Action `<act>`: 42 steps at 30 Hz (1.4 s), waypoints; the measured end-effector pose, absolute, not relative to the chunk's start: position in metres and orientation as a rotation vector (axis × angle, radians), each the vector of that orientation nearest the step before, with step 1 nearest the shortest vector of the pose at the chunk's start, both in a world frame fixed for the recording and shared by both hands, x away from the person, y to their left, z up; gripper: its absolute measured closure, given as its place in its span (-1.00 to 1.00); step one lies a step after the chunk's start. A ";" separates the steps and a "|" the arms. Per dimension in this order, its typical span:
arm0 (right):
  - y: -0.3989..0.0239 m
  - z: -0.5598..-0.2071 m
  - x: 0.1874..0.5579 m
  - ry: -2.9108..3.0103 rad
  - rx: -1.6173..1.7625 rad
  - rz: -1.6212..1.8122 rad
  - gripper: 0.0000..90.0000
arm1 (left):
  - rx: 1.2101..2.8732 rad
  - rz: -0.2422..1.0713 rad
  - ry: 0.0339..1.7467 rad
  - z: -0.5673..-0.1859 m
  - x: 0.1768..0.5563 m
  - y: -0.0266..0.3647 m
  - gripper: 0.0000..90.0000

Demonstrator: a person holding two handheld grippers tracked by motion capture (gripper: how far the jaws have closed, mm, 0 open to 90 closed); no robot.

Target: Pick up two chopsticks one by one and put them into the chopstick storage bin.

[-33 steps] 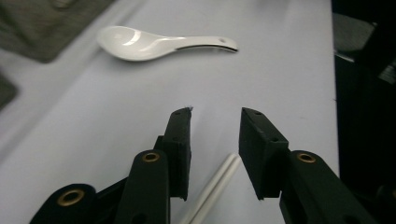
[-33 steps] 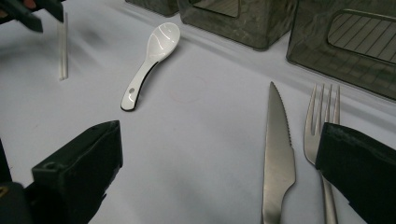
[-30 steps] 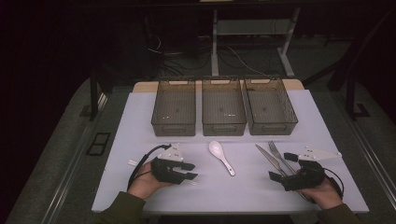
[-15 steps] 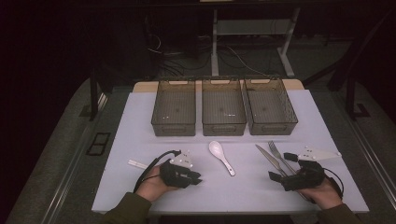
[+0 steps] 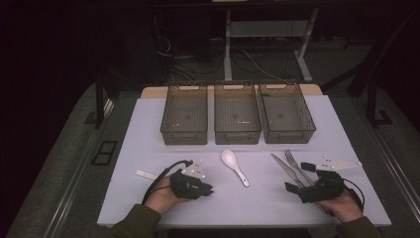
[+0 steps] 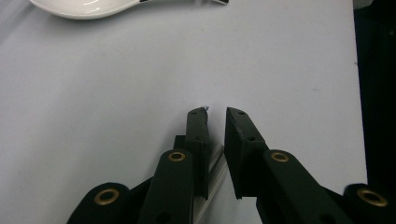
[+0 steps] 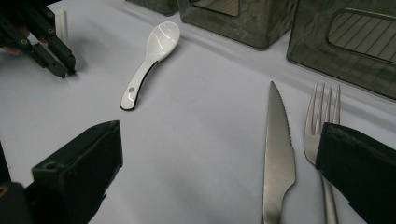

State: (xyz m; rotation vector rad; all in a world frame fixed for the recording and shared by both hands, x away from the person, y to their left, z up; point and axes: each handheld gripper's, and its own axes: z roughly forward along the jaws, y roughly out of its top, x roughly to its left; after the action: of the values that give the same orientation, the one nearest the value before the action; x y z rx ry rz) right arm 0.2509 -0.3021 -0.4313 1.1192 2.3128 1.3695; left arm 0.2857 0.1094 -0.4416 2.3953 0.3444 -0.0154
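Left gripper (image 5: 210,190) has swung right off the chopsticks (image 5: 146,174), jaws closing to a narrow gap on nothing | progress: none; three bins (image 5: 237,119) bare; spoon (image 5: 235,166), knife (image 5: 286,169), fork (image 5: 297,166) on surface (image 5: 148,124) | right gripper (image 7: 219,172) level, wide open, by knife and fork.

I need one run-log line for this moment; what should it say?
left gripper: jaws just closing, narrow gap, tips empty | right gripper: open, knife between jaws, fork at one jaw | spoon: lying untouched
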 end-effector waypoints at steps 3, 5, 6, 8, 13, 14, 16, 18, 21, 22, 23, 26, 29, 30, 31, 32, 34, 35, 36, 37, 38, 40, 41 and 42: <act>-0.302 -0.431 0.251 2.313 1.120 1.368 -0.98 | 2.390 0.002 0.346 -0.442 0.288 0.109 0.78; -0.302 -0.431 0.251 2.312 1.120 1.368 -0.98 | 2.388 0.009 0.349 -0.442 0.288 0.109 0.80; -0.302 -0.431 0.251 2.312 1.118 1.368 -0.98 | 2.388 0.014 0.350 -0.442 0.289 0.109 0.81; -0.302 -0.431 0.251 2.313 1.116 1.367 -0.98 | 2.381 0.023 0.357 -0.443 0.291 0.109 0.84; -0.302 -0.432 0.251 2.314 1.116 1.367 -0.98 | 2.375 0.045 0.361 -0.444 0.297 0.107 0.87; -0.302 -0.432 0.251 2.314 1.116 1.367 -0.98 | 2.376 0.056 0.359 -0.444 0.300 0.107 0.87; -0.302 -0.432 0.251 2.313 1.118 1.366 -0.98 | 2.367 0.060 0.369 -0.444 0.305 0.106 0.87; -0.302 -0.432 0.252 2.315 1.119 1.365 -0.98 | 2.364 0.071 0.376 -0.444 0.311 0.106 0.89; -0.302 -0.432 0.252 2.314 1.121 1.364 -0.98 | 2.359 0.095 0.401 -0.445 0.320 0.104 0.89; -0.301 -0.432 0.252 2.314 1.124 1.364 -0.98 | 2.356 0.100 0.410 -0.445 0.323 0.104 0.89; -0.301 -0.432 0.252 2.314 1.123 1.363 -0.98 | 2.354 0.106 0.418 -0.445 0.326 0.103 0.90; -0.302 -0.432 0.252 2.318 1.123 1.363 -0.98 | 2.355 0.139 0.437 -0.443 0.336 0.101 0.98; -0.302 -0.432 0.252 2.319 1.126 1.364 -0.98 | 2.357 0.159 0.465 -0.445 0.347 0.100 0.98; -0.302 -0.432 0.252 2.317 1.120 1.365 -0.98 | 2.351 0.156 0.471 -0.446 0.350 0.099 0.98; -0.302 -0.432 0.252 2.317 1.120 1.365 -0.98 | 2.341 0.154 0.484 -0.446 0.351 0.099 0.98; -0.302 -0.432 0.252 2.317 1.119 1.366 -0.98 | 2.340 0.154 0.488 -0.446 0.352 0.099 0.98; -0.302 -0.432 0.252 2.317 1.119 1.366 -0.98 | 2.341 0.161 0.488 -0.445 0.352 0.099 0.98; -0.302 -0.432 0.252 2.318 1.118 1.366 -0.98 | 2.345 0.160 0.481 -0.445 0.352 0.100 0.98; -0.302 -0.432 0.252 2.318 1.118 1.366 -0.98 | 2.341 0.161 0.485 -0.444 0.351 0.101 0.98; -0.302 -0.432 0.252 2.319 1.117 1.366 -0.98 | 2.330 0.162 0.482 -0.442 0.350 0.101 0.97; -0.302 -0.432 0.252 2.319 1.116 1.366 -0.98 | 2.330 0.163 0.477 -0.440 0.349 0.103 0.96; -0.302 -0.432 0.252 2.318 1.115 1.367 -0.98 | 2.310 0.170 0.474 -0.435 0.346 0.104 0.92; -0.302 -0.432 0.251 2.316 1.118 1.368 -0.98 | 2.302 0.167 0.469 -0.433 0.343 0.106 0.89; -0.302 -0.431 0.251 2.314 1.121 1.371 -0.98 | 2.298 0.170 0.464 -0.429 0.339 0.107 0.85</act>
State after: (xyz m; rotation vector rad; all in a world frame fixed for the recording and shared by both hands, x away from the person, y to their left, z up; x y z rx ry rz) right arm 0.2511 -0.3023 -0.4313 1.1213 2.3143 1.3706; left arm 0.3394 0.1068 -0.4294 2.2981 0.4636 0.1698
